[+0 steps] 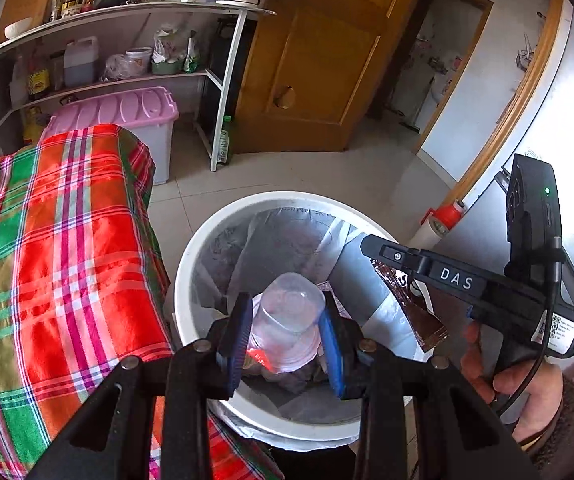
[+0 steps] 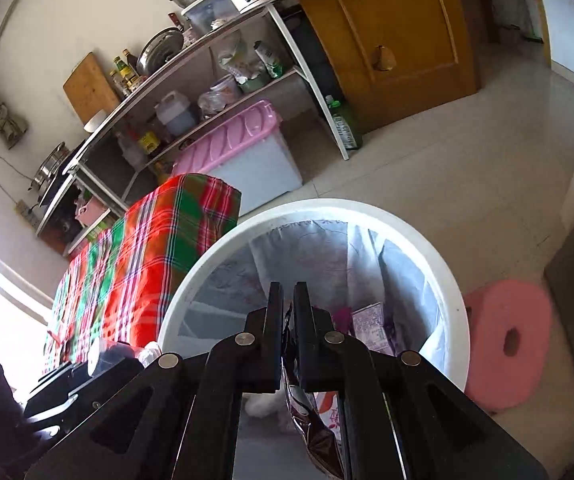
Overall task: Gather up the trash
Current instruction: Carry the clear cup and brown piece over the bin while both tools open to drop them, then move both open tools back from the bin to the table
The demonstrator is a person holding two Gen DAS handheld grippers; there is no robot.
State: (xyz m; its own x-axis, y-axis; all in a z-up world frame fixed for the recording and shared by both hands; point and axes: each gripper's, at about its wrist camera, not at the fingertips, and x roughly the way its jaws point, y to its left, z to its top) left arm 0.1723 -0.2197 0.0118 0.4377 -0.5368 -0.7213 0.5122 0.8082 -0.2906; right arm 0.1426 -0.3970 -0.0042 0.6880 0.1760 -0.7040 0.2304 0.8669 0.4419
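My left gripper [image 1: 287,340] is shut on a clear plastic bottle [image 1: 291,312] with a white label, held over the open white trash bin [image 1: 191,248]. The bin has a grey liner and some trash at the bottom. My right gripper [image 2: 289,304] is shut on a dark brown foil wrapper [image 2: 307,420], held above the same bin [image 2: 443,264]. In the left wrist view the right gripper [image 1: 371,248] reaches over the bin's right rim with the wrapper [image 1: 419,312] hanging below it.
A table with a red and green plaid cloth [image 1: 55,248] stands just left of the bin. Behind are a pink-lidded storage box [image 1: 127,112], a metal kitchen shelf [image 1: 223,80] and a wooden door [image 1: 319,64]. A pink foam stool [image 2: 507,340] sits right of the bin.
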